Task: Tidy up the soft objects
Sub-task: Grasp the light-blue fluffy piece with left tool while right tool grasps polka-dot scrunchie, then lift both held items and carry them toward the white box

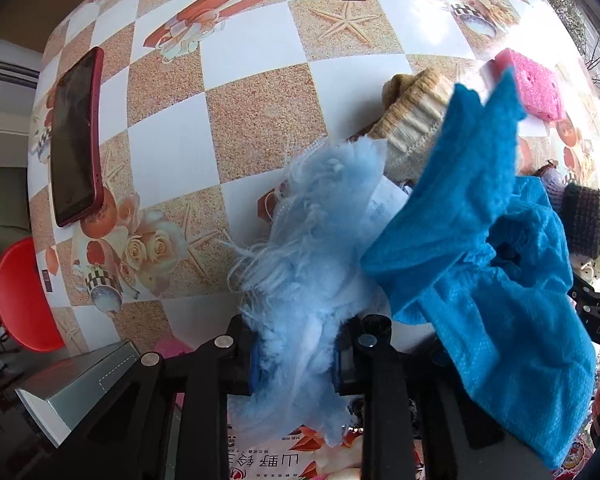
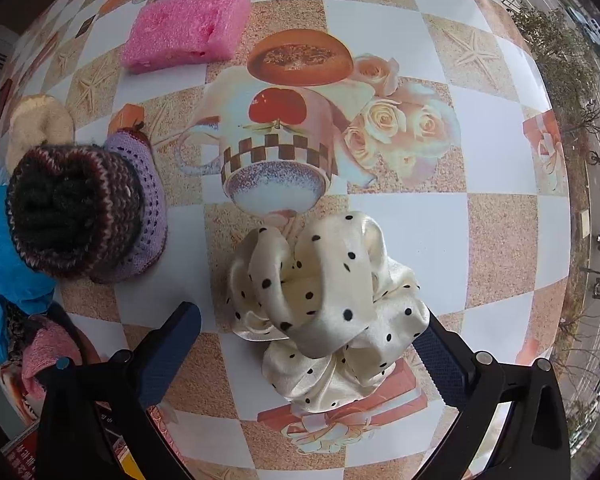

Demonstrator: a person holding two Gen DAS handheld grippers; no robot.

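My left gripper is shut on a fluffy light-blue cloth and holds it above the table. A bright blue cloth hangs just to its right, over a beige knit item. My right gripper is open, its jaws on either side of a cream polka-dot scrunchie that lies on the table. A dark knit hat sits on a purple crocheted piece to the left of it. A pink sponge lies at the far side in both views.
A red-cased phone lies on the table's left side. A red stool stands beyond the table edge. A grey box is at the lower left. A pink knit item and a cream knit piece lie at the left.
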